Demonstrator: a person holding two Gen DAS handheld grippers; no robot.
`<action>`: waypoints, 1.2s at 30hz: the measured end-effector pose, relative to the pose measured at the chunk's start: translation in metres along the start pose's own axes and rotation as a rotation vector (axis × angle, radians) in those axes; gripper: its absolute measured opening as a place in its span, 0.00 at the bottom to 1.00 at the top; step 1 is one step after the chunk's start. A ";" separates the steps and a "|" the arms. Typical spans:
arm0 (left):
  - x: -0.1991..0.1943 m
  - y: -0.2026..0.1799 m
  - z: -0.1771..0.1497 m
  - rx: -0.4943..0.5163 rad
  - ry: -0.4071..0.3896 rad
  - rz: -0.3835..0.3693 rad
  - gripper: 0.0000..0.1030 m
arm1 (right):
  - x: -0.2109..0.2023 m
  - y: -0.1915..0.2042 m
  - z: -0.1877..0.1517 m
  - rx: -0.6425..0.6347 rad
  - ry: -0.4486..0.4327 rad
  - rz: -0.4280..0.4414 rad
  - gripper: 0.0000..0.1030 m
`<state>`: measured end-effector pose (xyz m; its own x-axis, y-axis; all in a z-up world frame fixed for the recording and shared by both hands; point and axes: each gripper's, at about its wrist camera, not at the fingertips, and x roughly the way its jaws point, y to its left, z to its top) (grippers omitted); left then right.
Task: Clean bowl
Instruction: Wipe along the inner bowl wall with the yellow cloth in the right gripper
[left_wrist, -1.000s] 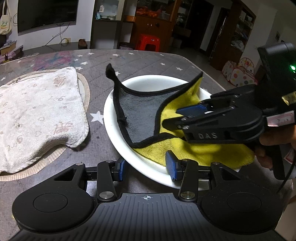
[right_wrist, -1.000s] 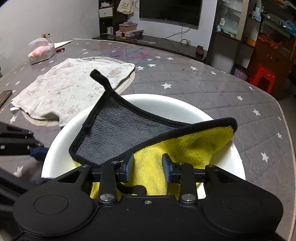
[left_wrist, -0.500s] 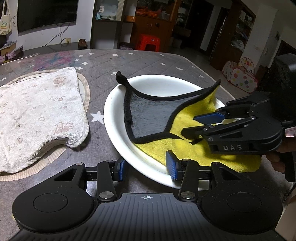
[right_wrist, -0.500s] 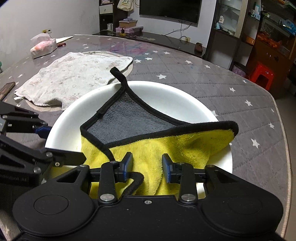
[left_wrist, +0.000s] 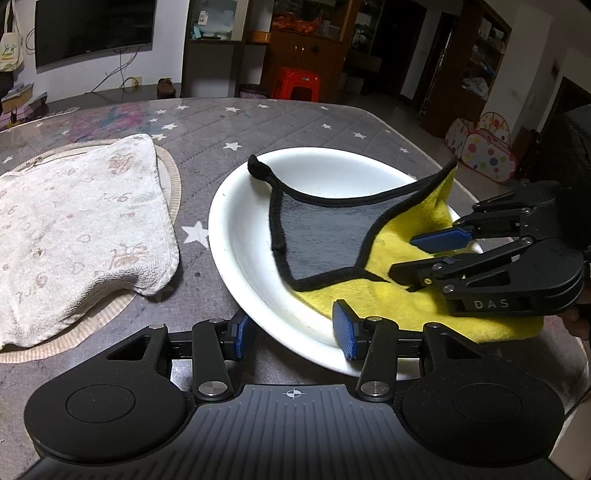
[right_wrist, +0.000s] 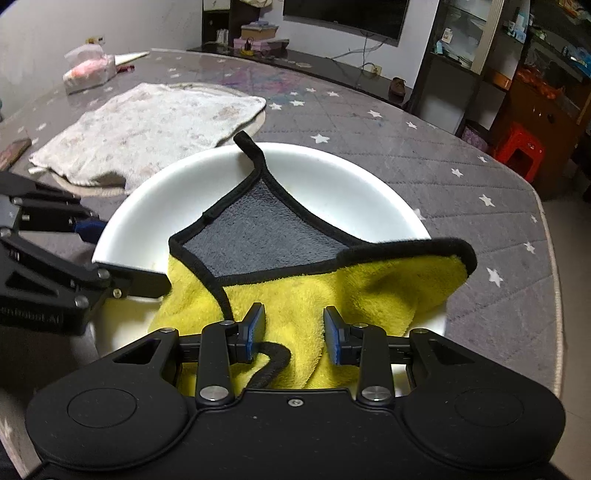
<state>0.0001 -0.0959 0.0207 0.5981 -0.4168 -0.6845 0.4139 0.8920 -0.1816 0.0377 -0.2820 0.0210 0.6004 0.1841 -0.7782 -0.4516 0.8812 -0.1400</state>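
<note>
- Right claw clamps the yellow cloth, which lies in the white bowl just ahead of it.
- Left claw straddles the bowl's near rim, narrow; whether it grips, I cannot tell.
- Best now: steady the rim, sweep the cloth firmly.
- Only the right view shows the tissue pack.

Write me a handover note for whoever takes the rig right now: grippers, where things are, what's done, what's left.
Left gripper: shut on the near rim of the white bowl, steadying it.
Right gripper: shut on the yellow-and-grey cloth, which lies inside the bowl, one corner folded grey side up, its near end draped over the rim.
White towel lies flat on the table beside the bowl, untouched.
Done: bowl held, cloth in it.
Left: wipe the bare far side of the bowl, then take the cloth out.
</note>
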 end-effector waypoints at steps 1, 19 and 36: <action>0.001 0.000 0.000 0.000 -0.001 0.001 0.46 | 0.000 -0.002 -0.001 0.004 0.002 -0.001 0.35; 0.004 0.000 -0.002 0.005 -0.004 0.007 0.47 | 0.025 -0.021 0.017 0.133 -0.056 0.010 0.47; 0.004 -0.002 -0.004 0.003 -0.008 0.006 0.47 | 0.044 -0.013 0.041 0.138 -0.082 0.002 0.50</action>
<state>-0.0013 -0.0987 0.0154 0.6061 -0.4131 -0.6797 0.4121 0.8940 -0.1758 0.0972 -0.2675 0.0140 0.6537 0.2158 -0.7253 -0.3614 0.9311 -0.0487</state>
